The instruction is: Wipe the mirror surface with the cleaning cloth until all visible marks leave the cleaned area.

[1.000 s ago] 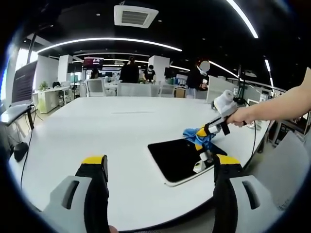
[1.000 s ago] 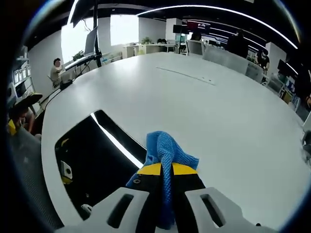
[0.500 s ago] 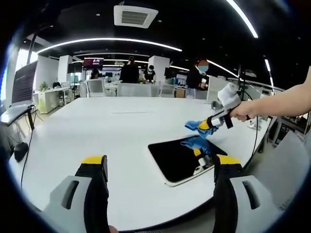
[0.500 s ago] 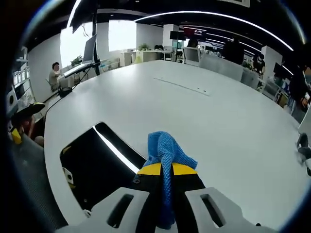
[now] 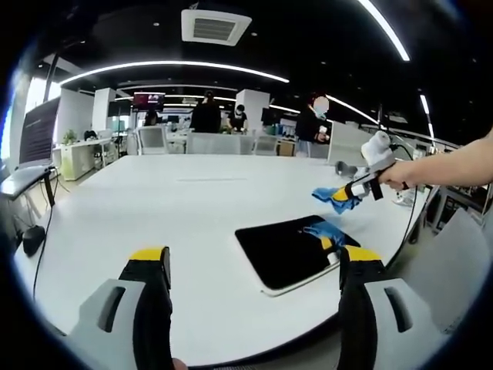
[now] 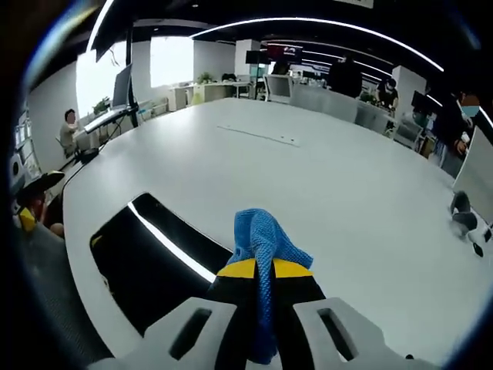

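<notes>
Cloth lifted clear of the mirror

Our right claw, clenched on the blue cloth, has risen off the mirror on the worktop; wiping has paused. Our left claw hangs released.

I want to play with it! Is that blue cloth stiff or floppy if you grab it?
Probably floppy: the blue cloth bunches and droops where the right tool pinches it. Likely light too, since its loose end hangs in the air above the mirror. The woven look suggests it isn't slippery.

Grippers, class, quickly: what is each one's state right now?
Left gripper: open, holding nothing.
Right gripper: shut on the cloth, above the table.
</notes>
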Motion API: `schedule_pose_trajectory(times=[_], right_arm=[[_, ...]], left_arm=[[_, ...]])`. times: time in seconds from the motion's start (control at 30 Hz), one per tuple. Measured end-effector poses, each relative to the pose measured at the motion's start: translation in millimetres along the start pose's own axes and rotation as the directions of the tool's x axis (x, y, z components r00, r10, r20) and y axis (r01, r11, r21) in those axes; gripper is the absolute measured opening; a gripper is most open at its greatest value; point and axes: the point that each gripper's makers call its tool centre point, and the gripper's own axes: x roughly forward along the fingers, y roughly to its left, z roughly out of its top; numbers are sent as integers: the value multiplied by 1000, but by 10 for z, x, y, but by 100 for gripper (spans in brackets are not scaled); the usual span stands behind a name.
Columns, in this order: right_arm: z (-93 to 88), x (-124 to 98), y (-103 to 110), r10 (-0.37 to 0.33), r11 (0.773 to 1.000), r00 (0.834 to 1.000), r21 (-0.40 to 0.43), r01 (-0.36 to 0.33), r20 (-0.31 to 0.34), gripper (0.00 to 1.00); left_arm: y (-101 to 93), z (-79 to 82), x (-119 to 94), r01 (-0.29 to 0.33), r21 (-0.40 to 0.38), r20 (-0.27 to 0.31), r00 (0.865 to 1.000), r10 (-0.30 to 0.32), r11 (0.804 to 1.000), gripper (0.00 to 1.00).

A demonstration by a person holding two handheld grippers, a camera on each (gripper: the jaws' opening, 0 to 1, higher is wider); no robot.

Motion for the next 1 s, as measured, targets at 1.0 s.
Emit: schedule_pose_trajectory(times=[1.0], right_arm=[[-595, -4, -23, 4, 997, 995, 77, 4, -104, 0]], left_arm=[[9, -8, -4, -2, 2, -6, 1000, 2, 1000, 88]])
